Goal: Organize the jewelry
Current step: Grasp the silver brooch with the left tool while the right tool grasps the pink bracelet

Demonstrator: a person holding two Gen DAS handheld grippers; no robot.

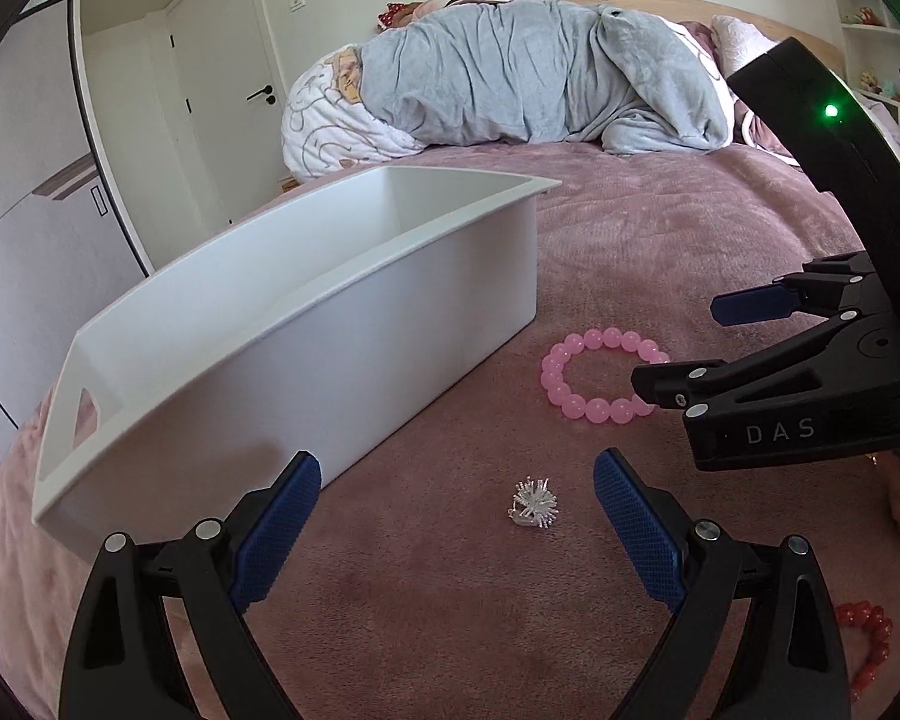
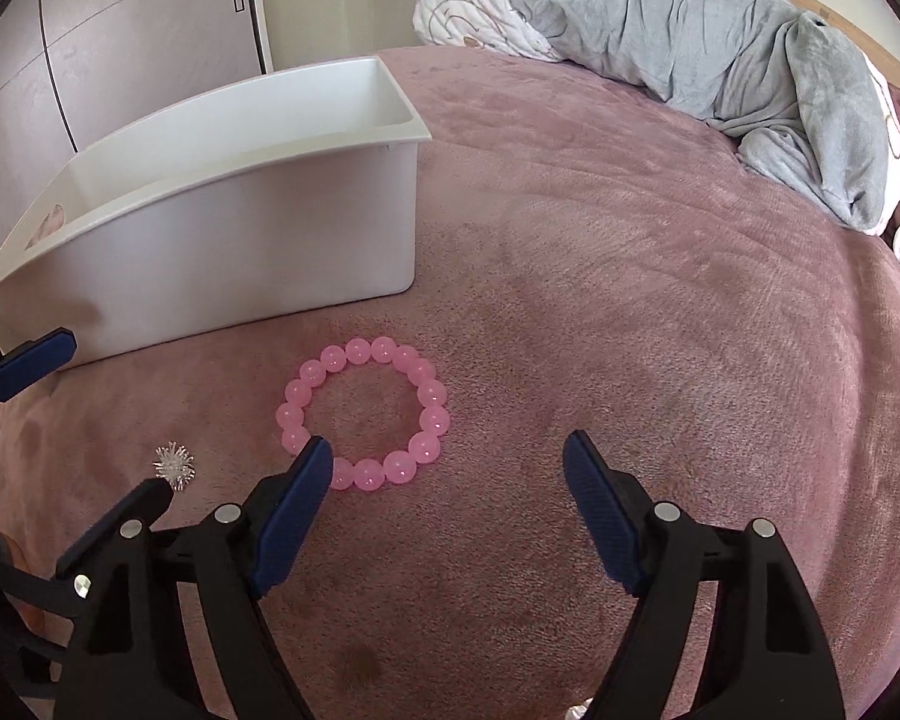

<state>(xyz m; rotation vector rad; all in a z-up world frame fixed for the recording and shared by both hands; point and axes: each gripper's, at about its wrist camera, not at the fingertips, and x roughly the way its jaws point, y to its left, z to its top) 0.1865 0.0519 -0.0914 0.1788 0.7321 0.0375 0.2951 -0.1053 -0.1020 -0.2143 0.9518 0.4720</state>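
1. In the left wrist view the left gripper (image 1: 457, 516) fills the lower part of the frame with its jaws spread wide and nothing between the blue pads; a small silver spiky ornament (image 1: 533, 506) lies on the pink bedspread (image 1: 660, 240) in the gap between the fingertips, and its exact kind is too small to make out.
2. The pink bead bracelet (image 1: 600, 381) lies right of centre in that view; its right edge is covered by a finger of the right gripper (image 1: 681, 345), which enters from the right with its jaws apart.
3. The white bin (image 1: 306, 324) takes up the left half of that frame; the near wall hides most of its floor, so its contents cannot be told; a handle slot shows in its lower-left end.
4. At the lower right edge a red bead string (image 1: 870, 642) is cut off by the frame and partly behind the gripper arm.
5. In the right wrist view the right gripper (image 2: 447, 462) stands open at the bottom of the frame; its left-hand fingertip overlaps the lower left of the bracelet (image 2: 363, 417), and whether it touches cannot be told.
6. The ornament (image 2: 174, 463) sits at lower left, partly hidden by a finger of the left gripper (image 2: 90, 420); the bin (image 2: 222, 222) occupies the upper left.
7. A grey blanket (image 2: 720, 42) lies bunched along the top right.
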